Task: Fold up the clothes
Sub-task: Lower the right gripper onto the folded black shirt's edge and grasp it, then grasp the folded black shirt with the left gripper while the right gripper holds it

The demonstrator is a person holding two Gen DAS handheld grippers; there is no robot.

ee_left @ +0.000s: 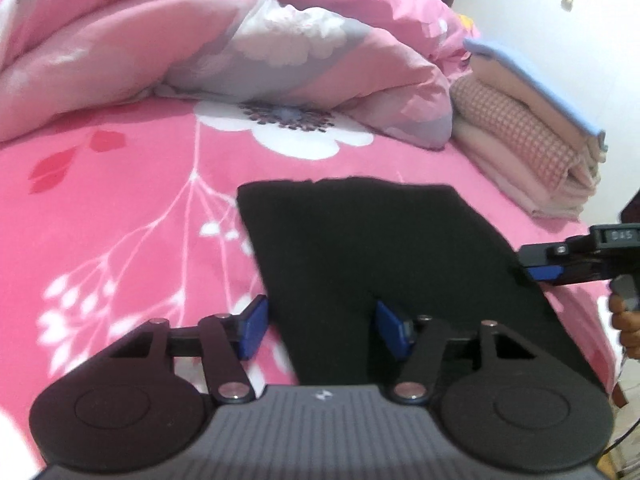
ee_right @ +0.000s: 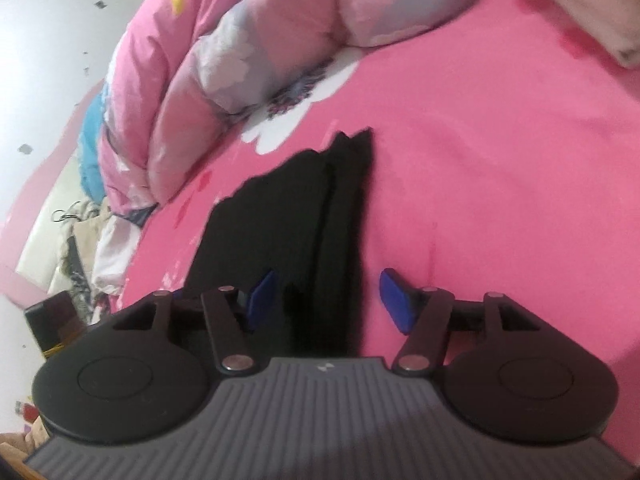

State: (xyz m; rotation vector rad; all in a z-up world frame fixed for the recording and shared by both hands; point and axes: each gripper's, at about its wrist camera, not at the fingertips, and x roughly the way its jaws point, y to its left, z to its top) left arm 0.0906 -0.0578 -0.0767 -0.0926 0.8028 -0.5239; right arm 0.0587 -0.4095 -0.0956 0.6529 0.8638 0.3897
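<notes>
A black garment (ee_left: 376, 248) lies folded flat on the pink floral bed sheet (ee_left: 120, 200). My left gripper (ee_left: 322, 330) is open, its blue pads astride the garment's near left edge, just above it. The right gripper (ee_left: 540, 266) enters the left wrist view from the right at the garment's right edge. In the right wrist view the garment (ee_right: 304, 216) runs away from me in layered folds. My right gripper (ee_right: 328, 300) is open, with the garment's near edge between its pads.
A bunched pink and grey quilt (ee_left: 240, 52) lies behind the garment. A stack of folded checked and pink cloths (ee_left: 532, 148) with a blue item on top sits at the right. Clutter lies beside the bed (ee_right: 80, 248).
</notes>
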